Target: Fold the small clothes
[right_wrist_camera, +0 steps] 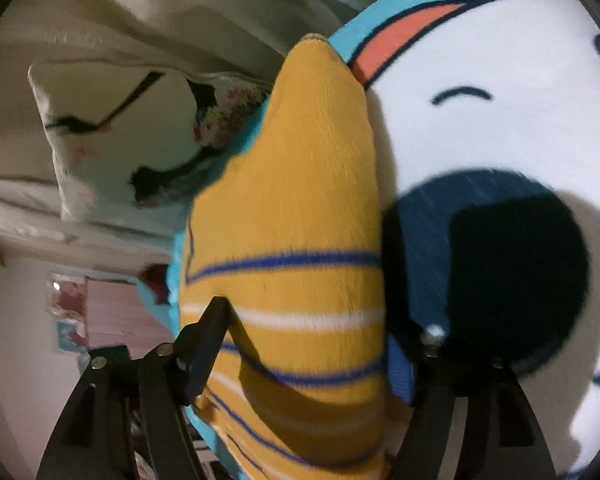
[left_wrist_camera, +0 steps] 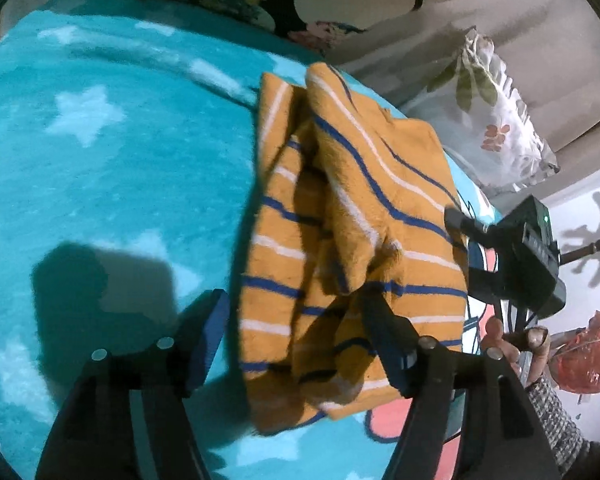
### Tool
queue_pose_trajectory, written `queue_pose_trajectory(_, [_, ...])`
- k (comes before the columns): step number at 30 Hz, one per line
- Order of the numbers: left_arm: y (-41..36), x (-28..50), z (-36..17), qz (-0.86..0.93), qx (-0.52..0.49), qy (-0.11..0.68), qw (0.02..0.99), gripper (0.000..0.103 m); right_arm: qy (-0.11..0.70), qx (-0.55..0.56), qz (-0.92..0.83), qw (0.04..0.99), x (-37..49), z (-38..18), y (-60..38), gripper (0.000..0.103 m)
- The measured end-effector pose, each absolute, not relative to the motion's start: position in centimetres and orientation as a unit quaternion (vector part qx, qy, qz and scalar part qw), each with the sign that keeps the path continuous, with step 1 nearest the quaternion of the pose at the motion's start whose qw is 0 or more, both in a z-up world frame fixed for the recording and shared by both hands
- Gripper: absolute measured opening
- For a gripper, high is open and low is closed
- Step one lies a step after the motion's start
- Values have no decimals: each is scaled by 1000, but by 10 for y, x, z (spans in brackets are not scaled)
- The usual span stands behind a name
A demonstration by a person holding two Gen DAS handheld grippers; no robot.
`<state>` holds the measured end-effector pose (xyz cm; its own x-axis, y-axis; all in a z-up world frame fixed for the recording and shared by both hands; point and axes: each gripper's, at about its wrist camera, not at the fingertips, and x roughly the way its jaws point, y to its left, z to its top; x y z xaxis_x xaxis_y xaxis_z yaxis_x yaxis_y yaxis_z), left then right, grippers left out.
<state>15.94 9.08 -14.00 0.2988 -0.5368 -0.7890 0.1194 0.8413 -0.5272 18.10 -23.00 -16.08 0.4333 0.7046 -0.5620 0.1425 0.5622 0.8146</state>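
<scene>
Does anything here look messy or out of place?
Only the orange striped garment: it lies bunched and creased on the blue star blanket, its layers uneven rather than flat. Nothing looks spilled or damaged.

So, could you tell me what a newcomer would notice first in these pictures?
The orange striped garment, bunched on the teal star blanket, sits between the fingers of the left hand-held gripper. In the right wrist view it fills the middle, beside a big white cartoon face printed on the blanket.

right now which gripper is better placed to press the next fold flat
Left, I'd guess: the left gripper stands open over the striped garment on the blanket; the right gripper sits at its edge.
</scene>
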Motion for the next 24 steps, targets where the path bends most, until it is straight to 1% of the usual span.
queue_pose_trajectory(2, [88,163,-144,-209,-202,559,777,69,492,435,187,730,186,-161,-227,79])
queue_pose_trajectory(4, [86,164,-145,-197,-214,560,776,69,492,446,175,727,185,-161,-229,73])
queue_pose_trajectory(6, [84,164,-144,-195,-230,567,767,44,498,451,163,722,186,-161,-229,56])
queue_pose_trajectory(7, [83,163,-142,-196,-234,569,764,25,498,455,166,720,185,-160,-228,52])
queue_pose_trajectory(9, [73,160,-129,-177,-199,563,782,21,494,457,171,720,184,-153,-229,40])
queue_pose_trajectory(12, [60,156,-112,-168,-177,555,795,13,484,451,179,728,184,-137,-229,37])
queue_pose_trajectory(17, [48,149,-99,-173,-191,547,796,12,473,423,189,750,179,-111,-227,36])
queue_pose_trajectory(24, [18,141,-93,-196,-195,549,789,12,460,433,175,755,162,-102,-258,36])
